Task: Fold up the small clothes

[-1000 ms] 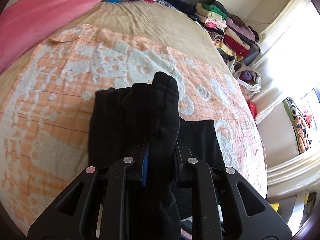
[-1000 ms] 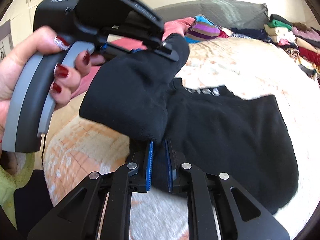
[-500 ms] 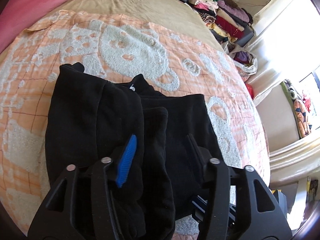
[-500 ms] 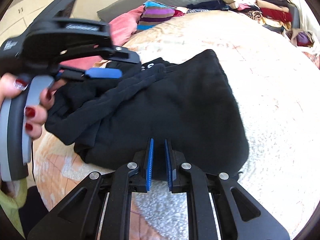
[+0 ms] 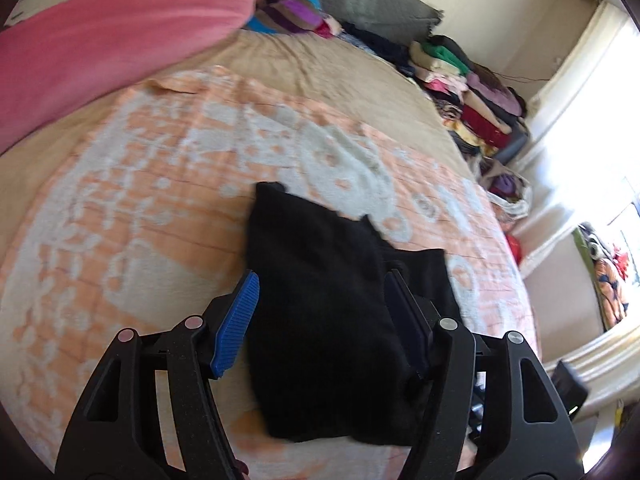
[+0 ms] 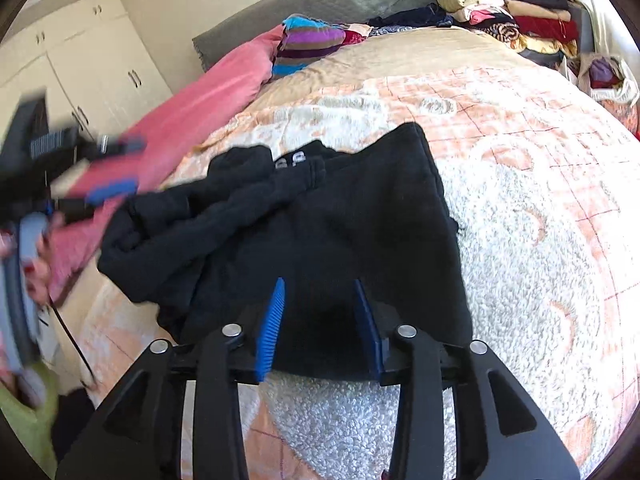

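A black sweatshirt (image 6: 360, 220) lies on the orange and white blanket (image 6: 520, 200), one sleeve (image 6: 224, 208) folded across its body. My right gripper (image 6: 320, 324) is at the near hem. Its jaws are opening; the hem sits between the blue pads (image 6: 272, 328), which do not press on it. In the left wrist view the sweatshirt (image 5: 320, 300) lies below my left gripper (image 5: 320, 312), whose jaws are opening with the cloth loose between them. The left gripper (image 6: 80, 176) also shows blurred at the left of the right wrist view, held by a hand (image 6: 36, 264).
A pink blanket (image 5: 100, 52) and a striped pillow (image 6: 308, 44) lie at the bed's head. Stacks of folded clothes (image 6: 520, 12) line the far right side, with a bag of clothes (image 6: 604, 76) beside them. White cupboards (image 6: 80, 72) stand at the left.
The left gripper let go of the sleeve, which now lies across the sweatshirt, and drew back to the left. The right gripper went from shut on the hem to open.
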